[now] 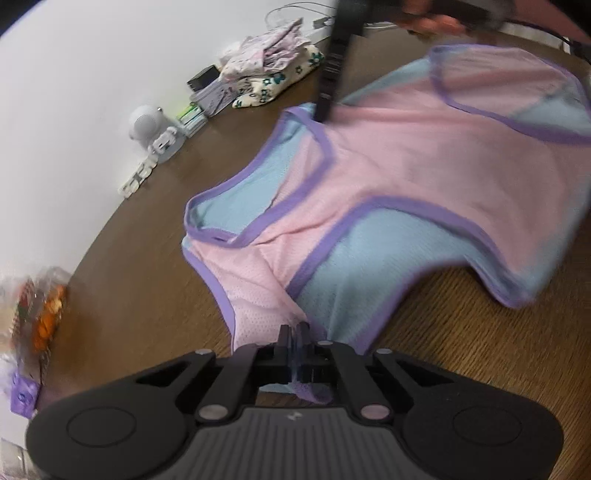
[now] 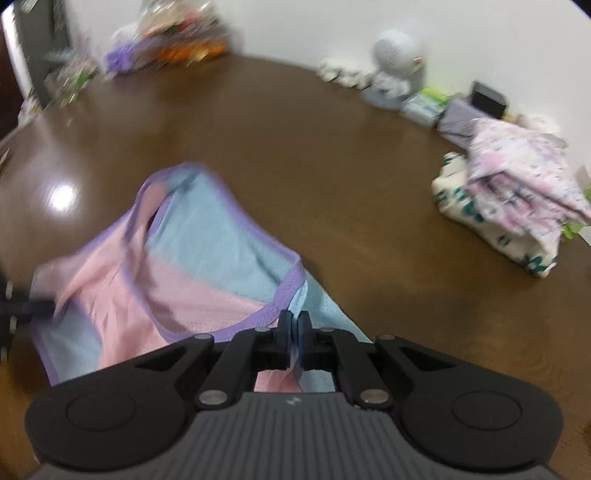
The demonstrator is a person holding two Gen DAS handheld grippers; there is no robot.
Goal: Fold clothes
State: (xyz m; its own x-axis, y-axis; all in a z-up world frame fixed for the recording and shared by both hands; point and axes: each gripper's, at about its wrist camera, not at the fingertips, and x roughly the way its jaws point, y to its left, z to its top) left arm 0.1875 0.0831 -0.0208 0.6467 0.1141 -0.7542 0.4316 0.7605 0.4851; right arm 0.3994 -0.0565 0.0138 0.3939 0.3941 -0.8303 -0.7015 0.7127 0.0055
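Tongs: we hold left tongs and right tongs clamped on garment hem | garment: pink-blue mesh top, spread mid-tabletop | folded clothes: near tabletop far edge.

Left tool pinching pink mesh top

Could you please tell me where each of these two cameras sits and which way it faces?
Left wrist: sits behind the left gripper, looks across the pink and blue garment towards the right gripper and a hand.
Right wrist: sits behind the right gripper, faces the white wall.
Shared: the garment, brown table, folded clothes pile.
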